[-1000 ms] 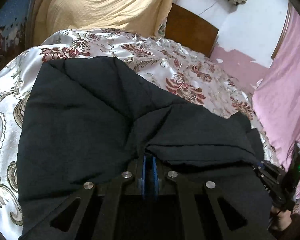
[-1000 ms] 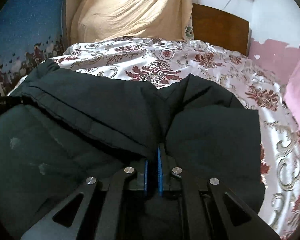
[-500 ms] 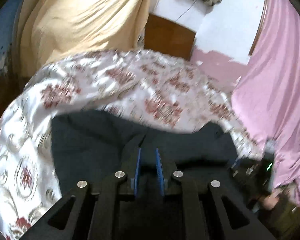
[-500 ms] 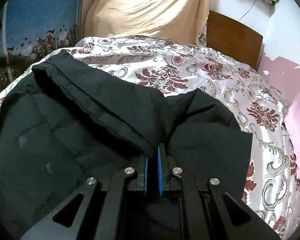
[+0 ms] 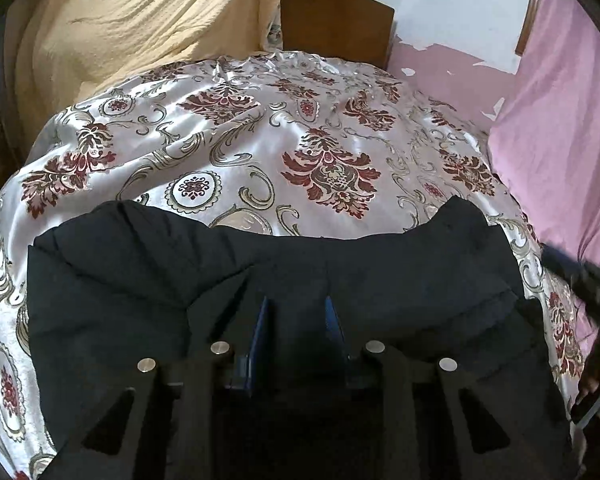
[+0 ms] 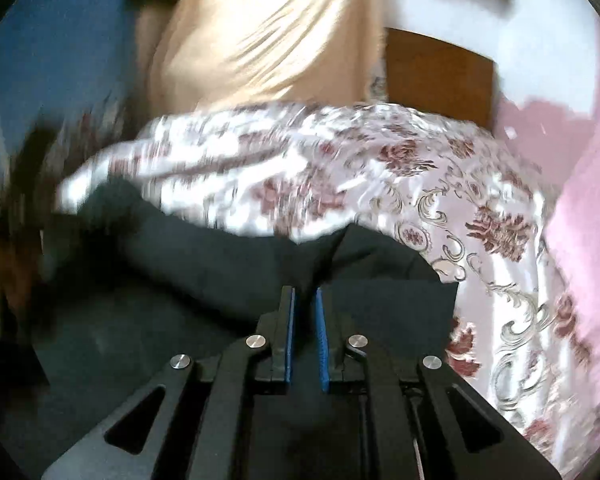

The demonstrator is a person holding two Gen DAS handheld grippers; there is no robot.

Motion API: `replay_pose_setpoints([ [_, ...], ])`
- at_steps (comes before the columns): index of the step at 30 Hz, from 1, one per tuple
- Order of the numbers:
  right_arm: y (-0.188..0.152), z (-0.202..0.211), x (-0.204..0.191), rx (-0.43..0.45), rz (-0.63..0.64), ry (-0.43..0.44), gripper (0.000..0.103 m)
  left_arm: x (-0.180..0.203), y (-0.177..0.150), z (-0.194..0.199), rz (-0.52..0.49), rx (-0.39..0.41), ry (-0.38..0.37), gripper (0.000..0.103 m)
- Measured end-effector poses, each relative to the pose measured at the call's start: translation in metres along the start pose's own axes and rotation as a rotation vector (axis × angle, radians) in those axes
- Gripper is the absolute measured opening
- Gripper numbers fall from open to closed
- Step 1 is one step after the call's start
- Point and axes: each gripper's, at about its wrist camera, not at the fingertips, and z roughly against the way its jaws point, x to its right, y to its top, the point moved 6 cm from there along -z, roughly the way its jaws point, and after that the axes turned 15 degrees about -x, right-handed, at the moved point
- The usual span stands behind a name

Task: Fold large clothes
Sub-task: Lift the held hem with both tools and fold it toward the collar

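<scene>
Black garment [image 5: 140, 280] flat on bedspread [image 5: 260, 148] | left hand-held gripper [image 5: 298, 304] wide | right hand-held gripper [image 6: 304, 296] narrowly parted, empty

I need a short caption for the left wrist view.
Open left tool over a black garment on a floral bedspread.

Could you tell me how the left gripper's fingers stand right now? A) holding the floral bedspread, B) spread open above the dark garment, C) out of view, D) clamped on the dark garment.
B: the left gripper shows a wide gap between its blue pads, with the dark garment lying beneath, nothing pinched.
</scene>
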Motion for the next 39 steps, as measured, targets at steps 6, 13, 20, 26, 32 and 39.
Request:
replay_pose_setpoints([
  [6, 0.016, -0.076, -0.053, -0.244, 0.029, 0.170, 0.010, 0.006, -0.005, -0.005, -0.142, -0.022, 0.067, 0.020],
  [13, 0.007, -0.120, -0.041, -0.262, 0.199, -0.020, 0.007, 0.005, 0.009, -0.043, -0.229, -0.035, 0.145, 0.017],
  [20, 0.022, -0.160, -0.029, -0.210, 0.067, 0.086, 0.002, -0.010, 0.027, -0.070, -0.148, 0.024, 0.135, 0.017],
  [26, 0.015, -0.164, -0.023, -0.155, 0.012, 0.159, 0.002, -0.016, 0.026, -0.070, -0.115, 0.065, 0.074, 0.017],
  [32, 0.011, -0.150, -0.025, -0.079, 0.003, 0.120, 0.005, -0.017, 0.017, -0.056, -0.112, 0.133, 0.007, 0.019],
  [39, 0.013, -0.143, -0.023, -0.058, 0.004, 0.131, 0.006, -0.012, 0.016, -0.050, -0.135, 0.157, 0.016, 0.045],
])
